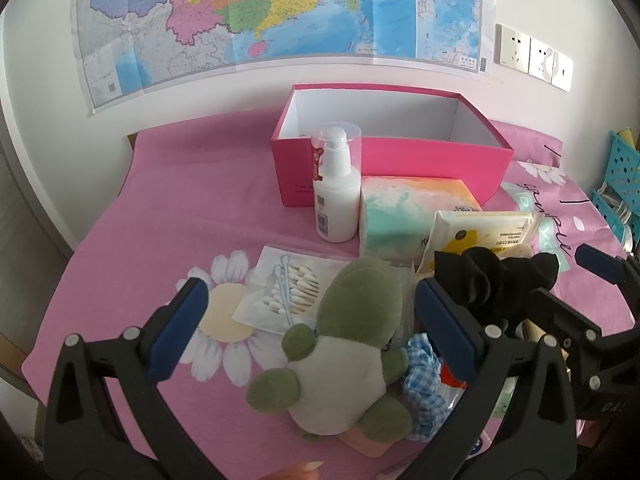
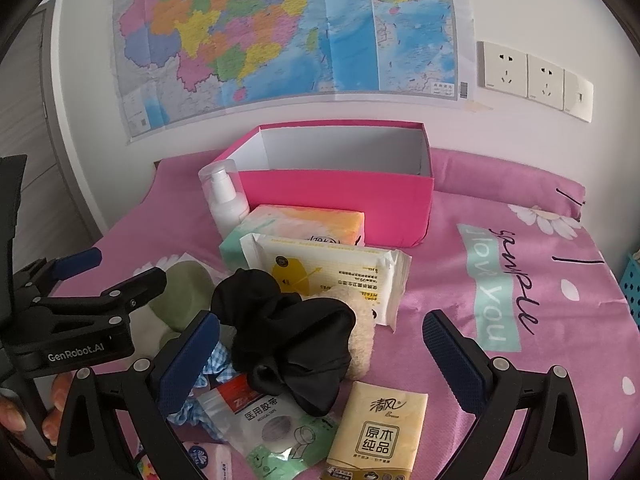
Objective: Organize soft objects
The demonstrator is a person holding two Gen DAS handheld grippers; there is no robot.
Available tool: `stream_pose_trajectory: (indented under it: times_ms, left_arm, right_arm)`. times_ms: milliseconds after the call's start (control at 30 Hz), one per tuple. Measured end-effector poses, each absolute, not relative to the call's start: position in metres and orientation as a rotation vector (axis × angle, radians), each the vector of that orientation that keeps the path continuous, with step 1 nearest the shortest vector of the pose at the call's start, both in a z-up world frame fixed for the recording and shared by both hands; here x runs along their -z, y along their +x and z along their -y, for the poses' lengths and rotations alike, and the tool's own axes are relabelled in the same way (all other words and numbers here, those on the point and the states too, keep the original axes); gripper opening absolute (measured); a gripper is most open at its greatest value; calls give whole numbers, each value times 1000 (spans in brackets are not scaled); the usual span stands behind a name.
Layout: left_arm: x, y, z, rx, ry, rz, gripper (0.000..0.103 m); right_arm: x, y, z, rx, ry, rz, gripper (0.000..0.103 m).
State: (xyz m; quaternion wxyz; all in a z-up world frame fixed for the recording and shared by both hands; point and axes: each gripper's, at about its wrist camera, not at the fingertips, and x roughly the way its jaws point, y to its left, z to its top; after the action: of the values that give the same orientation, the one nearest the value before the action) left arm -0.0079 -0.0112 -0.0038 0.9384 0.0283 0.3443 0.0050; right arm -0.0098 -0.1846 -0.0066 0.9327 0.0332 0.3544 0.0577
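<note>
Pink daisy-print bedsheet (image 1: 168,184) under a wall map (image 1: 280,8), both tongs (image 1: 308,304) (image 2: 320,344) spread wide.

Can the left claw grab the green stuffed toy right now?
Probably yes. The left claw is open, and the green stuffed toy already sits between its fingers on the pink bedsheet. Nothing covers the toy; only the blue checked scrunchie crowds its right side.
</note>
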Motion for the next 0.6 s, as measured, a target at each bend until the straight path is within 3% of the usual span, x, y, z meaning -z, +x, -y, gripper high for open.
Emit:
stream_pose_trajectory:
  times_ms: [600]
  left_arm:
    - [6, -5, 8, -12, 57, -712, 103]
  right_arm:
    - [15, -7, 185, -144, 86, -748, 103]
